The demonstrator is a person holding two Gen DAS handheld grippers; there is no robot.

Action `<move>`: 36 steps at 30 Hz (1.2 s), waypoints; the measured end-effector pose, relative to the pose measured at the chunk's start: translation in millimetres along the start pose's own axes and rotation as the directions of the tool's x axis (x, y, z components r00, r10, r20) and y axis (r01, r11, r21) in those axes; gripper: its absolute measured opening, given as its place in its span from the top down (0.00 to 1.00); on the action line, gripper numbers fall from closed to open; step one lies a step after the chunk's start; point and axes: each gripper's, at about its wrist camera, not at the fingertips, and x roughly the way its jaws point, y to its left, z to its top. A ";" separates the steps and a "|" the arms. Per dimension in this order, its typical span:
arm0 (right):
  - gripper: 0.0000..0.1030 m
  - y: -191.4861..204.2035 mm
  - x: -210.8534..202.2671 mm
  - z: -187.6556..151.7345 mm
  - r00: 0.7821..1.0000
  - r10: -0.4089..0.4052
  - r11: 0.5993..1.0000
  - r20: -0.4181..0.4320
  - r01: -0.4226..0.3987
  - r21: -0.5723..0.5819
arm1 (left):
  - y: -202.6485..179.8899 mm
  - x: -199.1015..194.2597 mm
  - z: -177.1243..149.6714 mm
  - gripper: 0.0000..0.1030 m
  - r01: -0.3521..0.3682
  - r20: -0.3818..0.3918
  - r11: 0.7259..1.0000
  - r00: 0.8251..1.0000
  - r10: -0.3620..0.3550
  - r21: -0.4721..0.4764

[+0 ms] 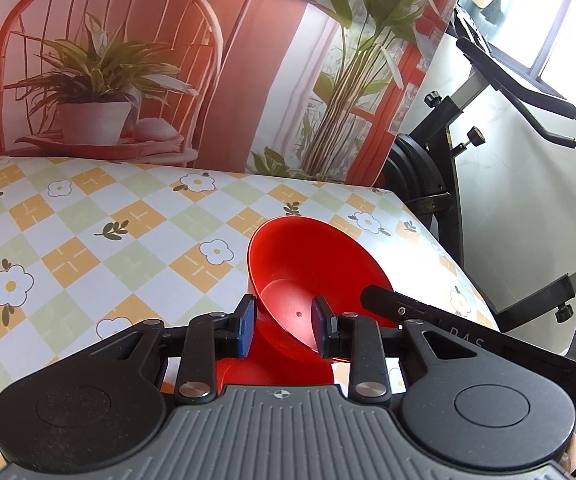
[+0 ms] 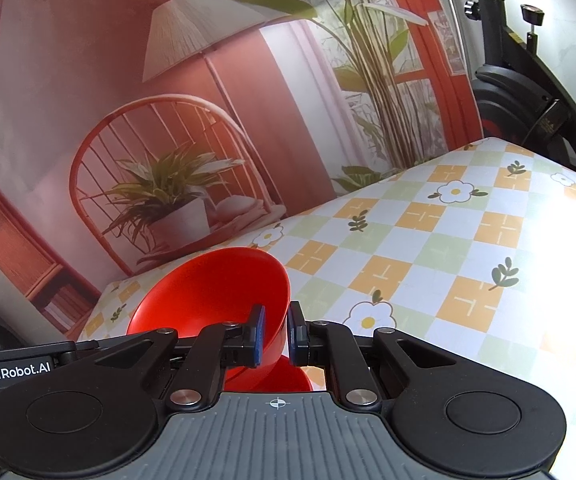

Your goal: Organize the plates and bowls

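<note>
Left wrist view: left gripper (image 1: pixel 284 326) with blue-padded fingers (image 1: pixel 247 328) set either side of the wall of a glossy red plastic bowl (image 1: pixel 308 264). One pad outside the wall, the other inside the bowl; whether the pads press the wall, cannot tell. Bowl tilted, mouth turned up and away, raised above the table covered in a checked orange, green and white cloth with daisy print (image 1: pixel 88 240). A second red plastic piece (image 1: pixel 272 372) directly below the bowl, partly hidden; bowl or plate, cannot tell. Black arm of the other gripper (image 1: pixel 428 316) at the bowl's right rim. Printed backdrop of a red chair and potted plant (image 1: pixel 100 80) behind the table; black exercise bike (image 1: pixel 448 168) off the table's right edge.

Right wrist view: right gripper (image 2: pixel 276 334) drawn nearly together, clamped on the rim of the same red bowl (image 2: pixel 216 292), one pad inside, one outside. Bowl tilted, held over the table's near-left part. Red piece (image 2: pixel 288 376) beneath, mostly hidden.
</note>
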 end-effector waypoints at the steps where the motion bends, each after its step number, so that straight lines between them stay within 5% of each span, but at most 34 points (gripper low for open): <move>1: 0.89 0.8 -2.4 -0.2 1.000 0.002 1.000 0.004 -0.002 0.000 | 0.2 -0.7 -1.1 0.70 0.002 -0.001 1.000 1.000 -0.002 -0.007; 15: 0.89 -0.2 -8.7 -11.7 1.000 0.015 1.000 -0.016 -0.015 0.015 | 6.9 -10.9 -16.6 0.70 0.034 -0.030 0.998 0.999 -0.035 -0.051; 36: 0.89 -8.6 16.9 -38.4 0.994 0.010 0.999 -0.108 -0.006 0.036 | 19.5 16.3 -33.3 0.70 -0.021 -0.126 0.998 0.992 0.013 -0.064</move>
